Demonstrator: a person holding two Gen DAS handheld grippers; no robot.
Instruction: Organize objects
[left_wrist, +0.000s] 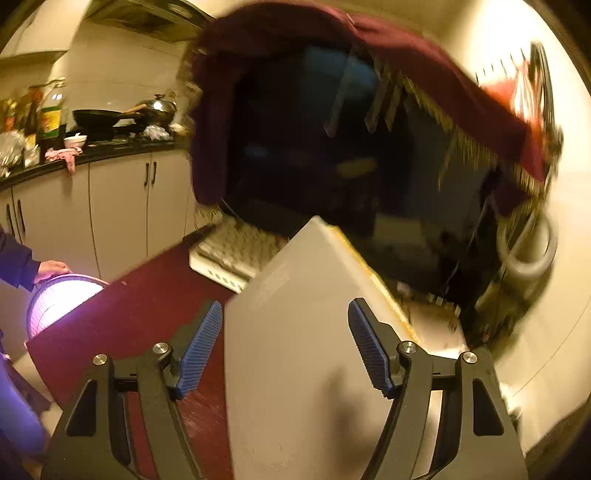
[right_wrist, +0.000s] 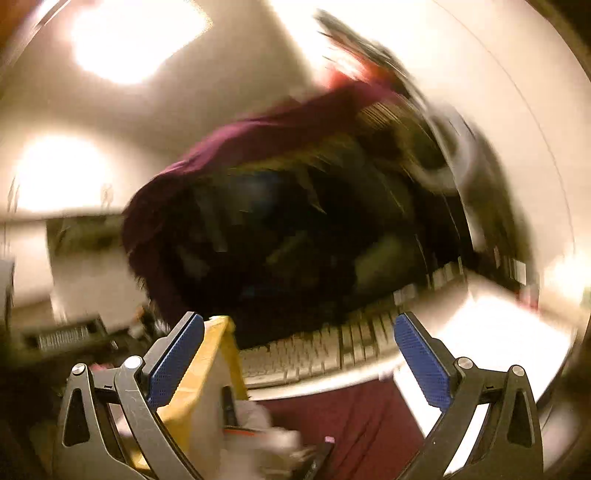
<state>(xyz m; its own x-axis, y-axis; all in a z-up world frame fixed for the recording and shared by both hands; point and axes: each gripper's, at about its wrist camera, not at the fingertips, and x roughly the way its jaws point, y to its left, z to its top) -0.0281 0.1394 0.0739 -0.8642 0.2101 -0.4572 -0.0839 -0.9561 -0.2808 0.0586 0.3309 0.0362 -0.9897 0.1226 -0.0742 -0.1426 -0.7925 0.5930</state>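
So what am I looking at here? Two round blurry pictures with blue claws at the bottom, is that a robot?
No robot: a person holds a two-finger tool in each hand, each with a wide-angle camera looking along its fingers. One picture is from the left gripper, open, with a white box between its jaws, not clamped. The other is from the right gripper, also open, beside a yellow-edged container. Ahead, a white keyboard lies on a dark red tabletop before a monitor draped with maroon cloth.

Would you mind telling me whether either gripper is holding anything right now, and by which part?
Nothing is held: the left gripper is open astride the white box, and the right gripper is open too.
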